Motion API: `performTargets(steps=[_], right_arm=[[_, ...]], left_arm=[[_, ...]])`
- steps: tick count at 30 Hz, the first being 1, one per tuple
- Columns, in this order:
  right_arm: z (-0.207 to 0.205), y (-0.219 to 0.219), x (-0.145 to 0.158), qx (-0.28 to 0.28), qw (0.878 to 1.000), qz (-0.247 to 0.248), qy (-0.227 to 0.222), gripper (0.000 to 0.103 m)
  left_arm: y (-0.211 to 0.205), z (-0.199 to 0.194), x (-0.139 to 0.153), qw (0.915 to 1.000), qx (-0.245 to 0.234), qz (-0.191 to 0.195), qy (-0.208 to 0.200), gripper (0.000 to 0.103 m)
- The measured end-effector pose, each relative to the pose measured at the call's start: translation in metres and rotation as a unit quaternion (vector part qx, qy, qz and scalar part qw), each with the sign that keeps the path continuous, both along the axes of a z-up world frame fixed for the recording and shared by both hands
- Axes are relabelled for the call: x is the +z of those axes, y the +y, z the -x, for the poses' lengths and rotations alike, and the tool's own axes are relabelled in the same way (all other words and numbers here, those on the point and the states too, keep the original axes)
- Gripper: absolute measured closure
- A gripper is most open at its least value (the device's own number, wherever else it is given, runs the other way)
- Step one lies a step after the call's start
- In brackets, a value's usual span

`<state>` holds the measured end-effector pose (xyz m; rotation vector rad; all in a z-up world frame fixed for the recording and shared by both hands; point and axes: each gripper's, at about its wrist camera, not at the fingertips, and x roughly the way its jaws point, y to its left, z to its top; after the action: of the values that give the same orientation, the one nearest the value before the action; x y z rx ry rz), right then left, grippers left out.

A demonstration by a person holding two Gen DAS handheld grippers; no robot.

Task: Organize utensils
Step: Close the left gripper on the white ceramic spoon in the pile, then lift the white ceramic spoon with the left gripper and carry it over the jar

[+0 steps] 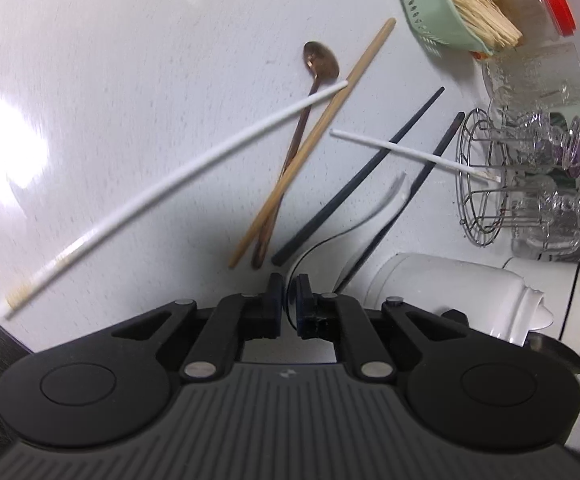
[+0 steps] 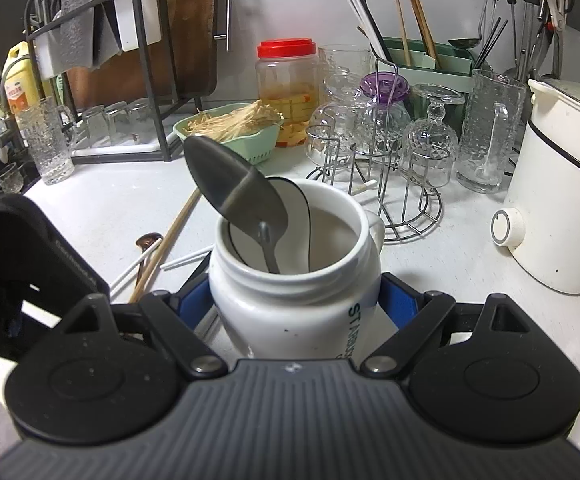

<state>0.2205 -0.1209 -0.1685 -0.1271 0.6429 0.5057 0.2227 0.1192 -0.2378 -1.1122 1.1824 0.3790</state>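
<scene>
White mug (image 2: 294, 304) held upright between the blue pads of the right gripper (image 2: 296, 308), jaws clamped on its sides. Inside the mug: a steel spoon (image 2: 236, 184), bowl end up, leaning toward the left rim, and a white black-edged spoon (image 2: 296, 208) behind it.

Left gripper (image 1: 289, 300) nearly closed, pads pinching the thin black-edged rim of a white spoon (image 1: 370, 212) on the tabletop (image 1: 130, 80), just beside the mug (image 1: 430, 292).

Loose utensils on the tabletop ahead of the left gripper: bronze spoon (image 1: 320, 62) with a wooden chopstick (image 1: 330, 120) lying along its handle, long white chopstick (image 1: 170, 184) crossing over both, two black chopsticks (image 1: 370, 168) to the right, a shorter white chopstick (image 1: 410, 154) lying across them.

Further out: wire glass rack (image 2: 390, 184) with upturned glasses, green basket (image 2: 246, 136) of enoki mushrooms, red-lid jar (image 2: 288, 88), green holder (image 2: 422, 56) with chopsticks upright, white cooker (image 2: 558, 200) at right, dish rack (image 2: 102, 60) at left.
</scene>
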Motion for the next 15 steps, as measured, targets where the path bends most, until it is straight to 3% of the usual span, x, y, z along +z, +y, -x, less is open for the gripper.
performTargets(steps=[5, 15], right_arm=[[0.001, 0.002, 0.000, -0.008, 1.000, 0.001, -0.001, 0.013], [0.004, 0.002, -0.001, -0.012, 1.000, 0.000, -0.008, 0.013]], left_arm=[[0.004, -0.008, 0.016, 0.9976, -0.047, -0.050, 0.011, 0.098], [0.010, -0.009, 0.039, 0.9863, -0.122, -0.106, 0.032, 0.098]])
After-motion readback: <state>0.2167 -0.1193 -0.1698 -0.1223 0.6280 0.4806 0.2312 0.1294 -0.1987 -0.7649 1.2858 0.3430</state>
